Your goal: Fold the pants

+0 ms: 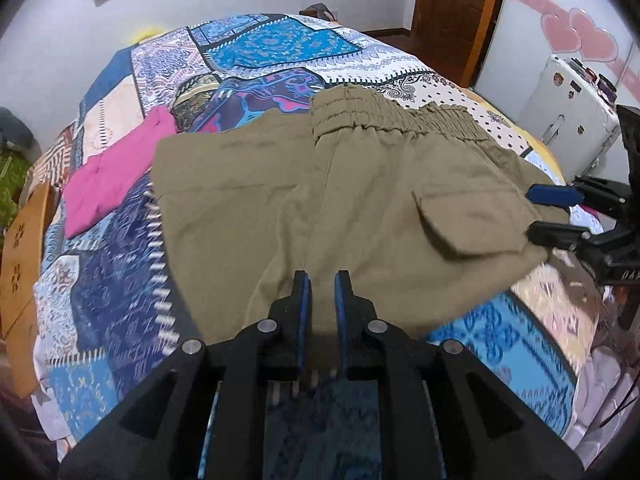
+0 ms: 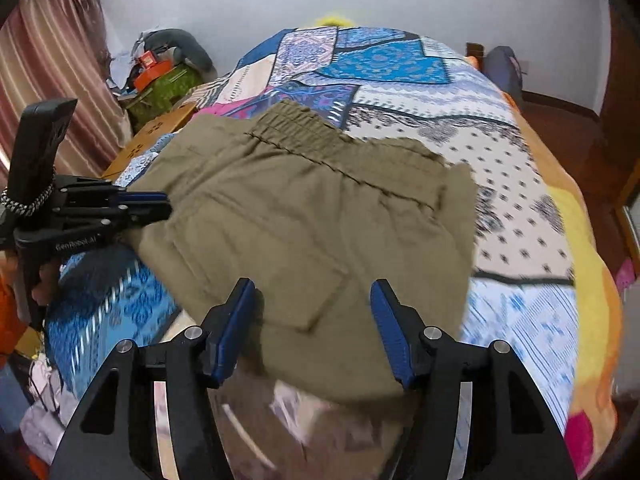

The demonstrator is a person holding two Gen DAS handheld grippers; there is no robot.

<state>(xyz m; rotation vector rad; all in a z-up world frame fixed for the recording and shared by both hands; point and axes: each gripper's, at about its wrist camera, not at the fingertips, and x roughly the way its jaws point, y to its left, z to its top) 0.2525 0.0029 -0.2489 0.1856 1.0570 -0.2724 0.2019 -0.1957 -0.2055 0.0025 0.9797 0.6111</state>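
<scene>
Left claw (image 1: 322,280) nearly pressed together, pinching the near hem of the khaki pants (image 1: 340,192). Right claw (image 2: 312,292) spread wide, pads either side of the pants' near edge, gripping nothing. Pants lie folded on the patchwork bed (image 1: 280,40), elastic waistband (image 1: 392,120) far side, cargo pocket (image 1: 460,224) up. Pink garment (image 1: 116,176) lies left of them.

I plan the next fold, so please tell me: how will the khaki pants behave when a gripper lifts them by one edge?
The khaki pants will probably sag: the cloth lies soft and creased on the patterned bedspread. The gathered waistband and pocket flap look thicker, so those parts may hang heavier. The stacked layers may slide apart when lifted.
</scene>
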